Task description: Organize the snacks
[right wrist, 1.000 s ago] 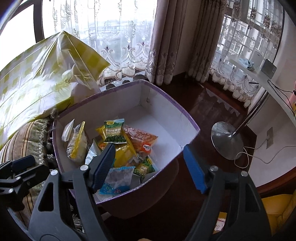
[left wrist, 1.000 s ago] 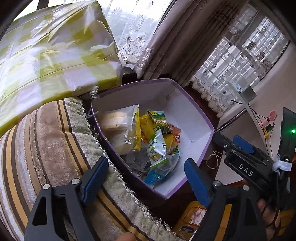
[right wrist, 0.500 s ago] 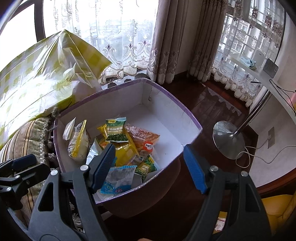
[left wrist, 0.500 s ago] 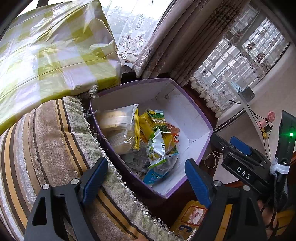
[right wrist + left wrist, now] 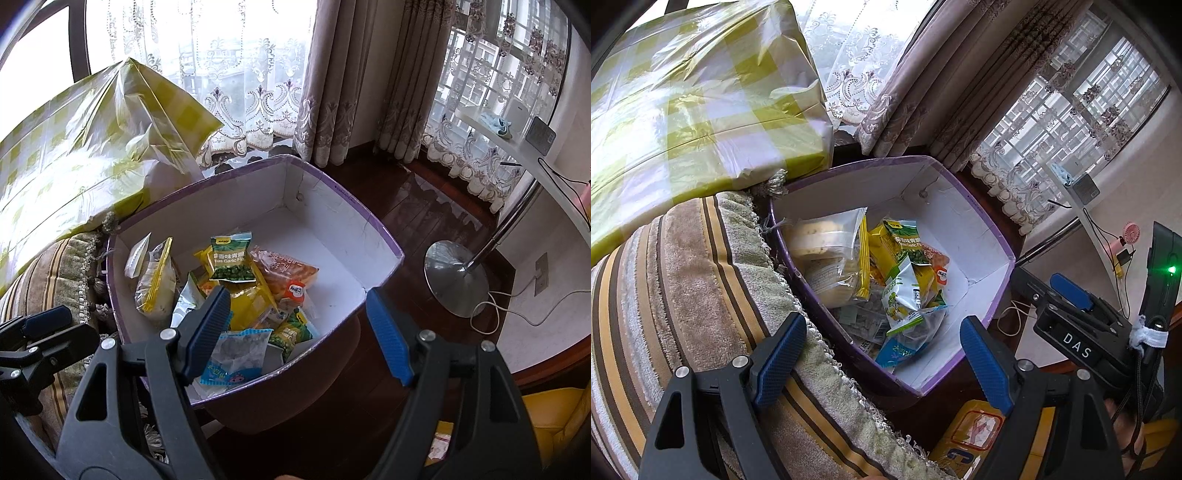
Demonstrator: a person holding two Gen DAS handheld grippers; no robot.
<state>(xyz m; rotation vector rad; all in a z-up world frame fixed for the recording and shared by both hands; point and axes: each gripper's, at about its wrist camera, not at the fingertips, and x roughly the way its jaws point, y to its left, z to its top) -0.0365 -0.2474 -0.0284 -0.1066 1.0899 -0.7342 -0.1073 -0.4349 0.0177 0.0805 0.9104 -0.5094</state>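
A purple box with white inside (image 5: 975, 236) (image 5: 343, 206) holds several snack packs: a clear bag of biscuits (image 5: 827, 240) (image 5: 155, 284), a green pea pack (image 5: 908, 243) (image 5: 231, 260), an orange pack (image 5: 291, 273), yellow packs (image 5: 251, 302) and a blue-white pack (image 5: 897, 350) (image 5: 236, 354). My left gripper (image 5: 882, 362) is open and empty, above the box's near edge. My right gripper (image 5: 299, 332) is open and empty, above the box's near side. It also shows in the left wrist view (image 5: 1067, 310).
A striped cushion (image 5: 683, 295) lies left of the box. A yellow-checked wrapped bundle (image 5: 694, 96) (image 5: 85, 147) sits behind it. A floor-lamp base (image 5: 456, 280) and cable stand on the dark wood floor to the right. A yellow item (image 5: 975, 432) lies below the box.
Both grippers have shifted slightly; the box sits a little higher and closer in each view. Both stay open and empty.
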